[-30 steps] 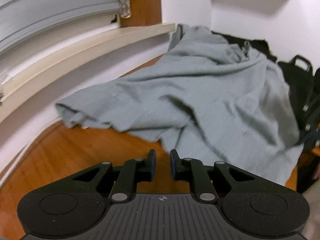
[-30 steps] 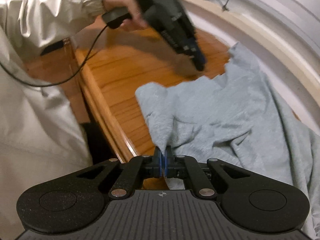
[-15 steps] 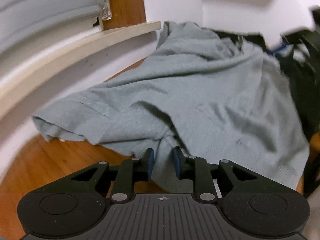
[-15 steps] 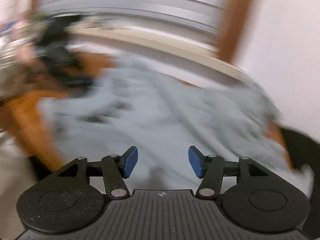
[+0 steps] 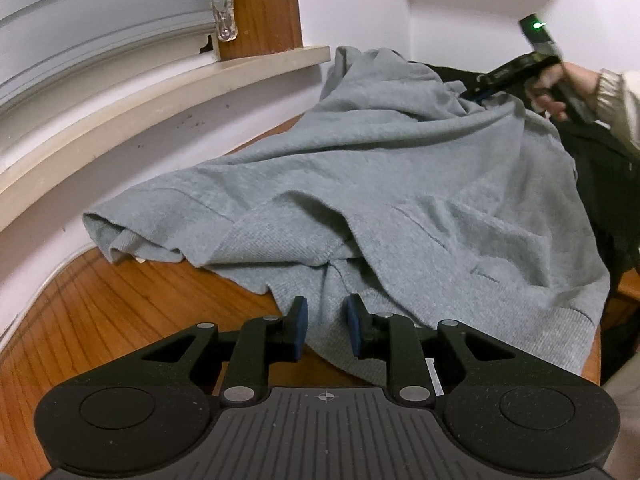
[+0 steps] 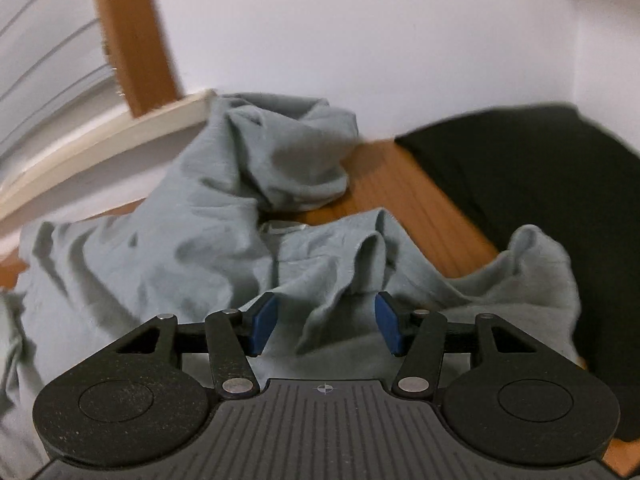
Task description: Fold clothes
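Right tool [image 6: 326, 326] swung across grey garment [image 6: 168, 248], jaws newly apart; writing possibly none.

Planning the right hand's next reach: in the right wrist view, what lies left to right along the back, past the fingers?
Window blind → wooden frame post → pale sill → bunched part of the grey garment → bare wooden table → black cloth.

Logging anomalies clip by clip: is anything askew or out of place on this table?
The grey garment is rumpled, not flat: one end is bunched up against the window sill, and an edge hangs over the wooden table. Nothing looks spilled or damaged.
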Demonstrator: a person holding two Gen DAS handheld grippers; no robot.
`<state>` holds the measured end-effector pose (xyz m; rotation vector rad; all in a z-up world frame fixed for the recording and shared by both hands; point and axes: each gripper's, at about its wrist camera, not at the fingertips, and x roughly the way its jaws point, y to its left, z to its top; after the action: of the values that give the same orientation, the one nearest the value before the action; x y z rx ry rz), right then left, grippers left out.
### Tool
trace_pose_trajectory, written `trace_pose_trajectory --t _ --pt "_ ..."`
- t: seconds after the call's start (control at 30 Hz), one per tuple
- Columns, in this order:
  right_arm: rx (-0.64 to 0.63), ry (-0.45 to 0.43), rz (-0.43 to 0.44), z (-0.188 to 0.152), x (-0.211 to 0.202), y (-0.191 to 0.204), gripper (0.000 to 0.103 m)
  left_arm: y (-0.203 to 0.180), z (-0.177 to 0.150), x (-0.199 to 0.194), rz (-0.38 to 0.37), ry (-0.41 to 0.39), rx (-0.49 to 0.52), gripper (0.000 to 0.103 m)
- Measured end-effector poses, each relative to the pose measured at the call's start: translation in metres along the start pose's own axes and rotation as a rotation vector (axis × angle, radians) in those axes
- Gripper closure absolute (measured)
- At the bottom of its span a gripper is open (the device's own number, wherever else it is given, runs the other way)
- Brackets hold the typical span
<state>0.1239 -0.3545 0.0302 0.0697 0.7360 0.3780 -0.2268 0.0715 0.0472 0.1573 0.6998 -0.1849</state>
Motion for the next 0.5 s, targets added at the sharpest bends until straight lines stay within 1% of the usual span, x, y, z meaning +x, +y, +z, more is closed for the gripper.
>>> trace_pose_trajectory --t 0.03,0.07,0.1,0.13,0.2,0.33,0.4,0.5 --pt "0.000 0.004 0.008 0.003 0.004 0.001 0.050 0.000 -0.001 0.000 0.001 -0.007 -0.007 0.078" --pt "0.000 0.007 0.015 0.007 0.007 0.001 0.059 0.000 -0.002 -0.001 0.003 -0.014 -0.014 0.078" --pt "-0.020 0.011 0.008 0.011 0.011 0.003 0.085 0.000 -0.004 -0.001 0.005 -0.022 -0.019 0.078" --pt "-0.049 0.011 -0.011 0.015 0.012 0.008 0.098 -0.001 -0.005 -0.002 0.011 -0.030 -0.018 0.078" --pt "-0.088 -0.004 -0.026 0.029 0.013 0.009 0.099 -0.004 -0.007 -0.002 0.021 -0.040 -0.021 0.078" --pt "-0.126 -0.041 -0.069 0.075 0.017 0.005 0.099 -0.005 -0.008 -0.004 0.034 -0.045 -0.030 0.078" --pt "-0.154 -0.086 -0.107 0.100 0.017 0.006 0.099 -0.006 -0.008 -0.004 0.042 -0.045 -0.034 0.078" --pt "-0.184 -0.204 -0.193 0.134 0.016 0.006 0.099 -0.007 -0.010 -0.004 0.059 -0.047 -0.046 0.078"
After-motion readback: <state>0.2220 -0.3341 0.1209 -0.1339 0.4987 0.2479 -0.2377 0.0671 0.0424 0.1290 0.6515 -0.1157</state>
